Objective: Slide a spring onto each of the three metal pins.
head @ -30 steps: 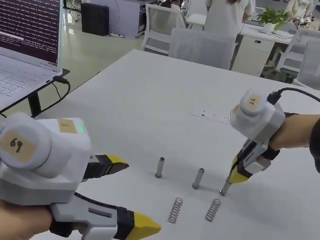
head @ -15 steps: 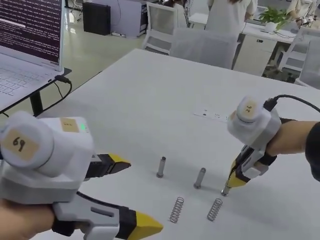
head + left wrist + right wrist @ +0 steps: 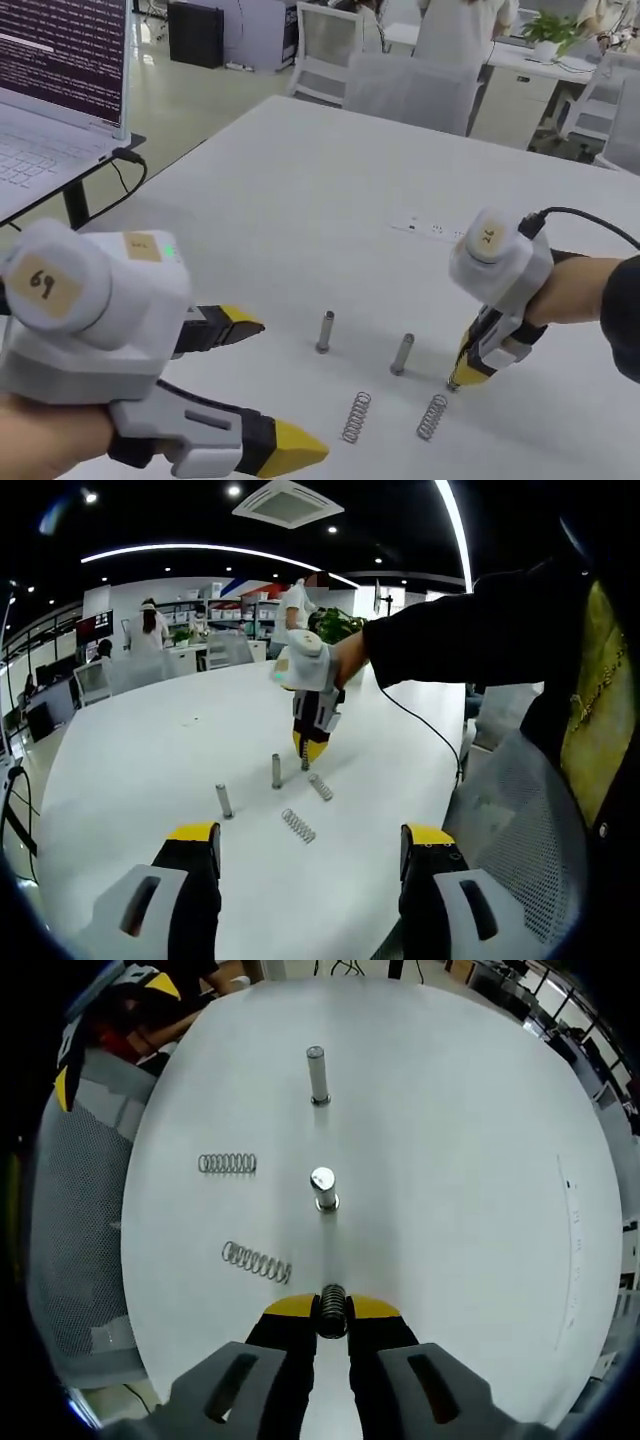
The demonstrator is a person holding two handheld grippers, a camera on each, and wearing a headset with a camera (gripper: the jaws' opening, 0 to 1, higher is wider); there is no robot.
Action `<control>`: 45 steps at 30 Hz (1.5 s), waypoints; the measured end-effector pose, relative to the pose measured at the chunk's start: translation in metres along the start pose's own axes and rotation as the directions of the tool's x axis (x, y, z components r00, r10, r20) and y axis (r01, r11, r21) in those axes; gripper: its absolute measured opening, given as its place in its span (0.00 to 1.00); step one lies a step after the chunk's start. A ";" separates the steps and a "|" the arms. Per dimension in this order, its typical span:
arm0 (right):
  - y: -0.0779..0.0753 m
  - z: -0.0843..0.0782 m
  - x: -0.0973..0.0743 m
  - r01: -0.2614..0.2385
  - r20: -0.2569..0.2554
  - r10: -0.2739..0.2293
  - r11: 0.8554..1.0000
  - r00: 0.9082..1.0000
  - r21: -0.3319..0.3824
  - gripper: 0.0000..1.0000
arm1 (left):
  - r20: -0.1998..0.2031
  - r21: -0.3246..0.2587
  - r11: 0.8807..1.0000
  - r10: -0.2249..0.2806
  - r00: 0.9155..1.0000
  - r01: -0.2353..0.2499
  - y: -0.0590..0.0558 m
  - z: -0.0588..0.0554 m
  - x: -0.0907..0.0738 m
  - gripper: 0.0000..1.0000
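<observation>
- Right gripper: jaws drawn together and clamped on a small coiled steel wire spring, which is seen end-on between the yellow tips.
- In the head view this gripper sits at 4 o'clock of frame centre and points steeply down at the white tabletop. A short grey metal piece shows at its tips; whether it is pin or spring cannot be told.
- Two upright grey metal pins stand bare. The near pin is at 12 o'clock of the held spring, and the far pin is beyond it on the same line.
- Two loose springs lie flat on the tabletop at 10 to 11 o'clock of the right gripper's tips. The nearer loose spring and the farther loose spring are apart from each other and from the pins.
- Left gripper: jaws wide apart with nothing between them, at 7 o'clock of the head view and well apart from the pins.
</observation>
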State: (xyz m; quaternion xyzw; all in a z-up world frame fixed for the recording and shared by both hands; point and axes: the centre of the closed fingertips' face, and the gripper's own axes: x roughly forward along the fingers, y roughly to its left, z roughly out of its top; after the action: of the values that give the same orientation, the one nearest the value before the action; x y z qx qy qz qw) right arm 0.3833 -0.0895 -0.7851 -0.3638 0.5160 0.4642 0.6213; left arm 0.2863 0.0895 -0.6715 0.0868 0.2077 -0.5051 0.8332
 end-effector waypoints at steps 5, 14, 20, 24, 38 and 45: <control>0.000 -0.001 0.002 0.002 -0.003 -0.002 1.000 1.000 0.000 0.09 | -0.001 0.001 1.000 -0.001 1.000 0.001 0.000 0.000 0.000 0.69; 0.000 -0.001 0.003 0.004 -0.002 -0.004 1.000 1.000 0.000 0.10 | 0.000 -0.001 1.000 -0.002 1.000 0.002 0.000 0.000 0.001 0.69; 0.001 0.000 0.003 0.008 0.002 -0.008 1.000 1.000 0.002 0.14 | -0.001 -0.001 1.000 -0.003 1.000 0.003 -0.001 0.000 0.001 0.69; 0.000 0.001 0.002 0.013 0.010 -0.013 1.000 1.000 0.008 0.19 | -0.001 0.000 1.000 -0.003 1.000 0.003 -0.001 0.000 0.001 0.69; -0.002 0.002 -0.010 0.040 0.059 -0.043 0.998 0.997 0.046 0.26 | -0.002 0.004 1.000 -0.007 1.000 0.007 -0.003 0.001 0.002 0.69; -0.004 0.004 -0.020 0.056 0.096 -0.062 0.997 0.993 0.062 0.30 | -0.002 0.006 1.000 -0.009 1.000 0.010 -0.003 0.001 0.002 0.69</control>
State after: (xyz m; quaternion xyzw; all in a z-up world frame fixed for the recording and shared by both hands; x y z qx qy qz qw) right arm 0.3876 -0.0904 -0.7652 -0.3372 0.4874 0.4475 0.6696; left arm 0.2847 0.0857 -0.6711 0.0889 0.2076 -0.5096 0.8303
